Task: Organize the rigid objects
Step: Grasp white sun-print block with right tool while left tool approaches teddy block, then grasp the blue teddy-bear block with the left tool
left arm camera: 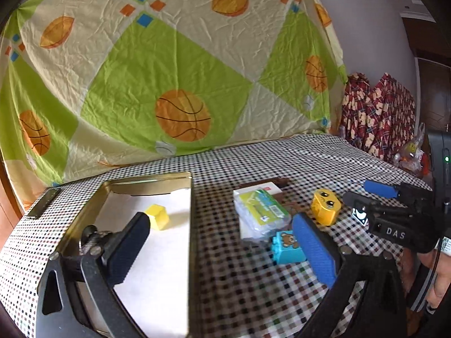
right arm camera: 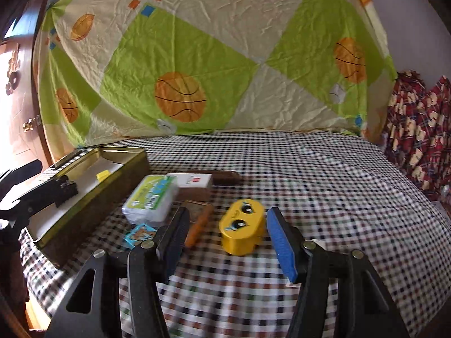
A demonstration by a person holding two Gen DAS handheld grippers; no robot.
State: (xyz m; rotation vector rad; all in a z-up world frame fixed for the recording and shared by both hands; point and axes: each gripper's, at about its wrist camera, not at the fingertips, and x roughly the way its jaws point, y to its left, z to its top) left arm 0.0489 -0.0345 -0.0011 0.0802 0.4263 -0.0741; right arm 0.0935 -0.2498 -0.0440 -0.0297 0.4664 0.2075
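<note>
An open gold tin box (left arm camera: 146,183) lined with white paper holds a yellow block (left arm camera: 157,215); it also shows in the right wrist view (right arm camera: 93,194). My left gripper (left arm camera: 222,236) is open and empty, its left finger over the tin, its right finger beside a blue bear brick (left arm camera: 286,246). My right gripper (right arm camera: 225,233) is open, its fingers on either side of a yellow block with cartoon eyes (right arm camera: 242,231), apart from it. A clear plastic case with a green label (right arm camera: 150,200) lies left of it.
A white card box (right arm camera: 194,181) and a brown flat object (right arm camera: 225,176) lie behind the plastic case, and an orange stick (right arm camera: 198,225) beside it. A basketball-print sheet (right arm camera: 211,56) hangs behind the checkered table. Red patterned cloth (right arm camera: 417,129) is at the right.
</note>
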